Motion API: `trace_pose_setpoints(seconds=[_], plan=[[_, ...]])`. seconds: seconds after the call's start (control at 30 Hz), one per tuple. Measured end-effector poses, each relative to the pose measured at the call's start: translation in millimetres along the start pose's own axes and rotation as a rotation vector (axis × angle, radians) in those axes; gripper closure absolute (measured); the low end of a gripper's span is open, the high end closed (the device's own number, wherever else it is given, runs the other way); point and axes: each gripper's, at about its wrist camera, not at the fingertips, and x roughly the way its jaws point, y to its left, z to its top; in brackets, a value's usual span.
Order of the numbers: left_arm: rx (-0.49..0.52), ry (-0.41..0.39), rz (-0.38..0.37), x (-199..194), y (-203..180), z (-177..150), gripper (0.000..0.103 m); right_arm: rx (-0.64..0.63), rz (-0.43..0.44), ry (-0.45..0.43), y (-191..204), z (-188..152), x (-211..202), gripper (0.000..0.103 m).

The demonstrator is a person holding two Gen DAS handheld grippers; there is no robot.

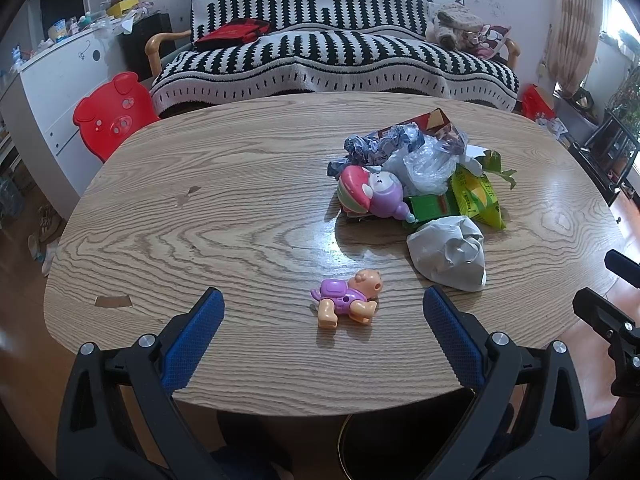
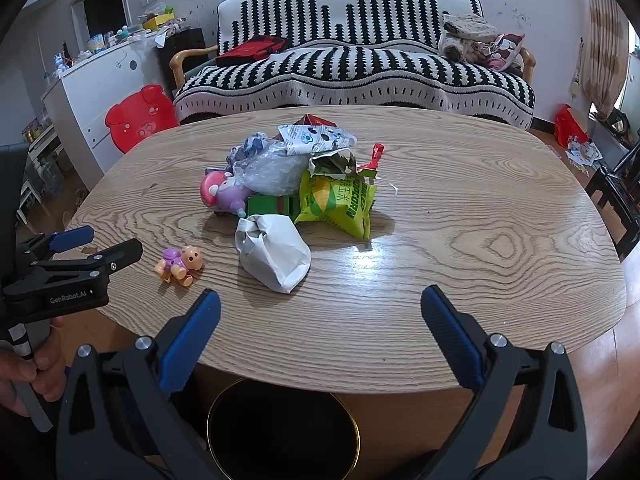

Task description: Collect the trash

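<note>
A pile of trash lies on the oval wooden table: a crumpled white paper bag, a yellow-green popcorn packet, clear plastic wrap and a green box. My left gripper is open and empty, just short of a small baby doll toy. My right gripper is open and empty, near the table's front edge, to the right of the white bag. A black bin with a gold rim stands below the table edge.
A pink-and-purple toy lies in the pile. A striped sofa stands behind the table, a red pig-face chair at the left, a white cabinet beyond it. The left gripper also shows in the right wrist view.
</note>
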Motion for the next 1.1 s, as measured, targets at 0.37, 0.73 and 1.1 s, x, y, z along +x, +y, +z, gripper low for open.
trace_pose_setpoints(seconds=[0.37,0.73,1.1], plan=[[0.002,0.001,-0.001,1.8,-0.7,-2.5,0.006,0.001,-0.001,-0.003,0.6,-0.3,-1.5,0.006],[0.003,0.001,-0.001,1.7,-1.5,-2.9,0.006,0.001,-0.001,-0.003,1.2,-0.8,-2.7,0.006],[0.003,0.001,0.000,1.8,-1.1,-2.6,0.006,0.002,0.000,-0.003,1.4,-0.9,-3.0,0.006]])
